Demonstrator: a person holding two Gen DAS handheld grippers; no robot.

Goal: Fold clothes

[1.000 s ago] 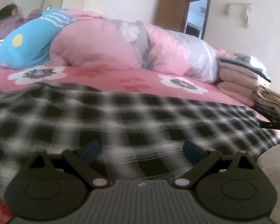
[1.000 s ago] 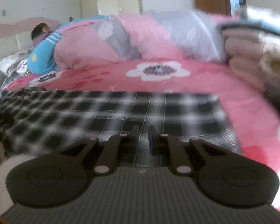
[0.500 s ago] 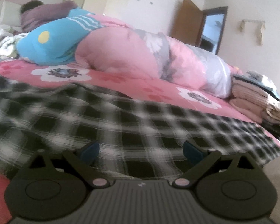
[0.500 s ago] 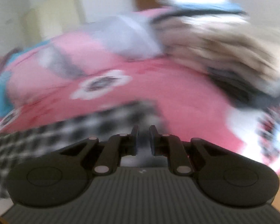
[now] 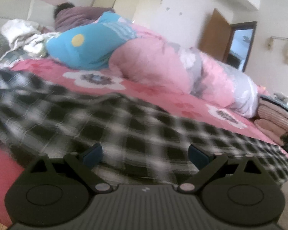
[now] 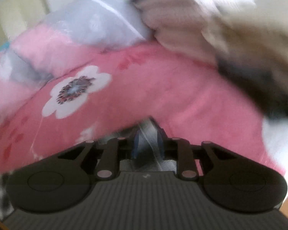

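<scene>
**Plaid garment spread on the bed, right corner slipping out of a loosening grip**

The black-and-white checked garment (image 5: pixel 124 126) lies spread across the pink flowered bedsheet (image 5: pixel 163 94), its near edge running under the left gripper (image 5: pixel 145 156). That gripper's fingers (image 5: pixel 92 153) stand wide apart over the cloth and hold nothing. In the right wrist view, the right gripper (image 6: pixel 147 143) has a narrow gap, and its jaws have just been opening; a wisp of grey-white checked fabric (image 6: pixel 146 134) sits between the blue pads, though blur makes it hard to say whether the pads press on it.

Behind the garment a rolled pink and blue quilt (image 5: pixel 153 57) lies along the bed, with a person resting beyond it at the far end. A stack of folded clothes (image 5: pixel 272 115) sits at the right edge of the bed.

The main risk, as judged from here, is the corner dropping before it is laid where the fold needs it; a half-released pinch on thin cloth would let it fall crooked and bunch. The right gripper also points toward the folded stack, so a careless sweep could knock it. With the left fingers wide and unanchored, the spread garment could drag across the sheet and wrinkle
</scene>
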